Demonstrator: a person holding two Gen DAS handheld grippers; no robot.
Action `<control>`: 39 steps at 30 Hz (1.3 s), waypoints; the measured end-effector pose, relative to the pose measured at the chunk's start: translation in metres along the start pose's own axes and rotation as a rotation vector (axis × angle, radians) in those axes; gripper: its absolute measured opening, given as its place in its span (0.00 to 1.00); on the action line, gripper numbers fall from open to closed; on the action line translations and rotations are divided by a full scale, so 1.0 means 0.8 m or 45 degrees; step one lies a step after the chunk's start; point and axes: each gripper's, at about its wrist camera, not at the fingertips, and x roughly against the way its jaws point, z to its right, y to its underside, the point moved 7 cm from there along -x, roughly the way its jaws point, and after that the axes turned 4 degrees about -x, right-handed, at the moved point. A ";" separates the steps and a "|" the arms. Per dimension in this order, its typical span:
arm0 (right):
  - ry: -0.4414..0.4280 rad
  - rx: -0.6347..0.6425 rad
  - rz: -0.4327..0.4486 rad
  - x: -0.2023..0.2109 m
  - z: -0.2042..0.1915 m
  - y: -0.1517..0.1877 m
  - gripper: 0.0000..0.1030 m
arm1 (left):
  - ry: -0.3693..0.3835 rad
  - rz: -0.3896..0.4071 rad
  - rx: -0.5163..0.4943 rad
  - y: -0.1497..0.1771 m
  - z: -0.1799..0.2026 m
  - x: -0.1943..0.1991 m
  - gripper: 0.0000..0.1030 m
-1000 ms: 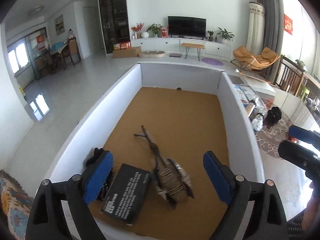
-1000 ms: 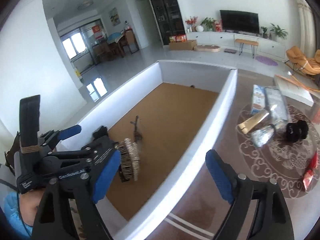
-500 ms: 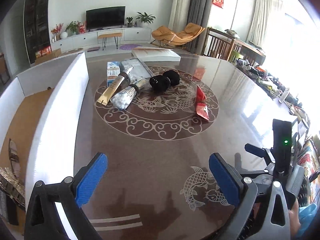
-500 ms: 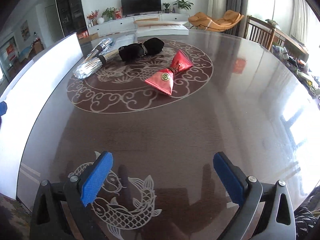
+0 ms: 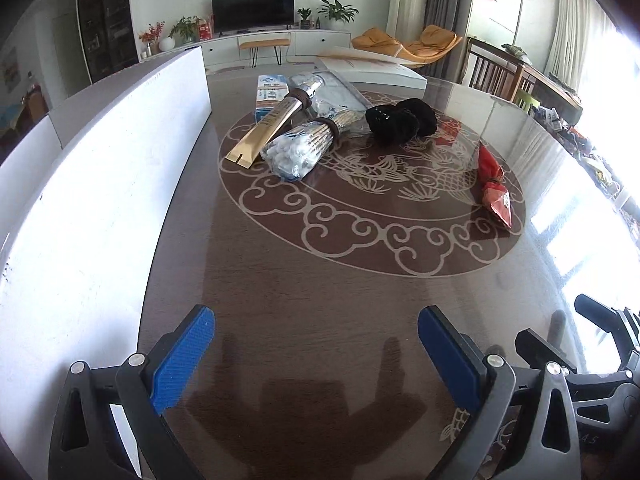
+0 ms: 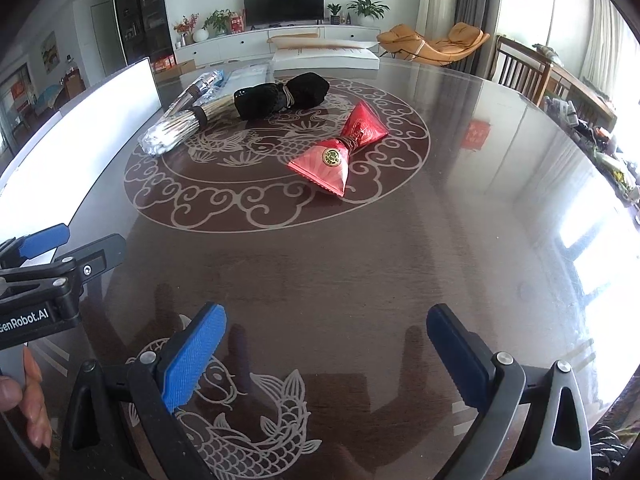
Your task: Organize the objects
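Ahead, lying on the round table (image 6: 400,264), red bow-shaped packet (image 6: 344,148), black bundle (image 6: 280,94), cotton-swab bundle (image 5: 300,150), all well beyond both sets of fingertips, right gripper (image 6: 326,354) hovering low with fingers spread wide, left gripper (image 5: 316,352) likewise gaping beside the white box wall (image 5: 100,184).

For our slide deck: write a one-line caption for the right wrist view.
Open right gripper hovers over the patterned table, facing a red bow-shaped packet and black bundle.
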 end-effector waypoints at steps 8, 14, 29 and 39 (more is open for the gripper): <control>-0.003 -0.005 -0.027 -0.006 -0.001 0.003 0.98 | 0.015 -0.027 0.027 0.010 -0.009 -0.010 1.00; 0.000 -0.001 -0.035 -0.007 -0.002 0.005 0.98 | -0.028 -0.035 -0.015 0.009 -0.005 -0.014 1.00; 0.002 -0.002 -0.017 -0.008 -0.005 0.005 1.00 | -0.041 -0.039 -0.026 0.010 -0.005 -0.014 1.00; 0.005 -0.006 0.018 -0.007 -0.006 0.006 1.00 | -0.041 -0.039 -0.026 0.010 -0.005 -0.014 1.00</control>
